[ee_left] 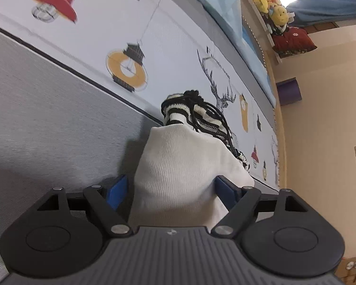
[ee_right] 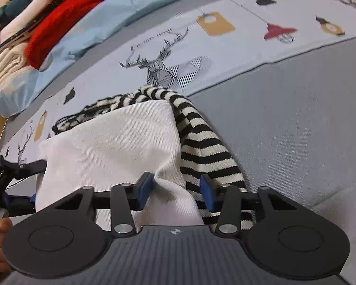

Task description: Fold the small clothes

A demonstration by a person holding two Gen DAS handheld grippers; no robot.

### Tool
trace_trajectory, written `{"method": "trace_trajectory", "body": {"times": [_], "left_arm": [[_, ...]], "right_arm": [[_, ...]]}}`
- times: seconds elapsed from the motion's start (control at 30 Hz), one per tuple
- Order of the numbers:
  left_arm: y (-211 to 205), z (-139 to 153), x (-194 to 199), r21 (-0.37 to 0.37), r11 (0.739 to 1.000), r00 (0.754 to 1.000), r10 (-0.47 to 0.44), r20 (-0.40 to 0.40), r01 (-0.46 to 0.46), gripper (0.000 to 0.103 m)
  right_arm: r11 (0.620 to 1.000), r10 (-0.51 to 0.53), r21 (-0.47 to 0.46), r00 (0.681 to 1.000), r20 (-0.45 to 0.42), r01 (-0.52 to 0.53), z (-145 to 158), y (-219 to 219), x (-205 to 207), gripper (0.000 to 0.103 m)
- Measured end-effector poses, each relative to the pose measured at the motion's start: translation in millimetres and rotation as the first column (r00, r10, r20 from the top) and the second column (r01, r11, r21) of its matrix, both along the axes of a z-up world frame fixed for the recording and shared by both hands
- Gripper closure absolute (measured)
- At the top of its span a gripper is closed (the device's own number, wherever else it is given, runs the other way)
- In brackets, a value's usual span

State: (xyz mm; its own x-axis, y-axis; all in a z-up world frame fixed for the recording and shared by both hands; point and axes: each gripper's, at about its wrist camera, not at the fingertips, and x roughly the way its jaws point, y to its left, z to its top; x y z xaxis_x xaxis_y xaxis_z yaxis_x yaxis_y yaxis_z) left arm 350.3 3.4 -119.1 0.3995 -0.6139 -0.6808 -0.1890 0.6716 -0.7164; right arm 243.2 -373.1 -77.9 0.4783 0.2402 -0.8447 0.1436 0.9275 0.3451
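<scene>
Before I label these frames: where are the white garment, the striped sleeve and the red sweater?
White garment (ee_right: pixel 111 142), right wrist view, middle of the ribbed panel.
Striped sleeve (ee_right: pixel 201 140), right wrist view, mid-length of the sleeve.
Red sweater (ee_right: pixel 66 19), right wrist view, centre of the fold.

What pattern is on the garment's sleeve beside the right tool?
Black and cream horizontal stripes on the sleeve; clearest in the right wrist view.

The left tongs (ee_left: pixel 170 192) are standing parted around white knit cloth (ee_left: pixel 182 166), striped fabric (ee_left: pixel 189 111) bunching beyond on the printed bed sheet (ee_left: pixel 87 38).
</scene>
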Motion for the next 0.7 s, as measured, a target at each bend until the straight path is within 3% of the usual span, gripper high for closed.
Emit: {"method": "trace_trajectory", "body": {"times": [0.13, 0.2, 0.3, 0.47, 0.57, 0.7], "left_arm": [[-10.0, -10.6, 11.0, 0.02, 0.999, 0.999, -0.029, 0.016, 0.029, 0.029], [-15.4, -8.5, 14.1, 0.052, 0.997, 0.997, -0.064, 0.051, 0.061, 0.045], [-14.5, 4.2, 17.6, 0.074, 0.992, 0.986, -0.115, 0.118, 0.106, 0.059], [17.3, 31.8, 16.2, 0.128, 0.991, 0.978, -0.061, 0.2, 0.035, 0.06], [39.2, 37.9, 11.8, 0.158, 0.987, 0.98, -0.005, 0.201, -0.027, 0.045], [57.2, 67.2, -3.1, 0.273, 0.955, 0.956, 0.034, 0.292, -0.117, 0.041]], "right_arm": [[1.0, -0.02, 0.006, 1.0, -0.016, 0.021, -7.1, -3.4, 2.3, 0.082], [0.999, -0.038, 0.013, 0.999, -0.028, 0.038, -10.7, -5.2, 3.0, 0.085], [0.997, -0.069, 0.033, 0.997, -0.046, 0.07, -13.3, -4.4, 4.0, 0.09], [0.993, -0.069, 0.102, 0.997, 0.017, 0.067, -3.6, 11.9, 6.4, 0.093], [0.993, -0.006, 0.118, 0.994, 0.105, -0.007, 7.0, 33.0, 8.3, 0.094], [0.997, 0.014, 0.072, 0.998, 0.065, -0.019, -0.1, 46.5, 12.0, 0.095]]}}
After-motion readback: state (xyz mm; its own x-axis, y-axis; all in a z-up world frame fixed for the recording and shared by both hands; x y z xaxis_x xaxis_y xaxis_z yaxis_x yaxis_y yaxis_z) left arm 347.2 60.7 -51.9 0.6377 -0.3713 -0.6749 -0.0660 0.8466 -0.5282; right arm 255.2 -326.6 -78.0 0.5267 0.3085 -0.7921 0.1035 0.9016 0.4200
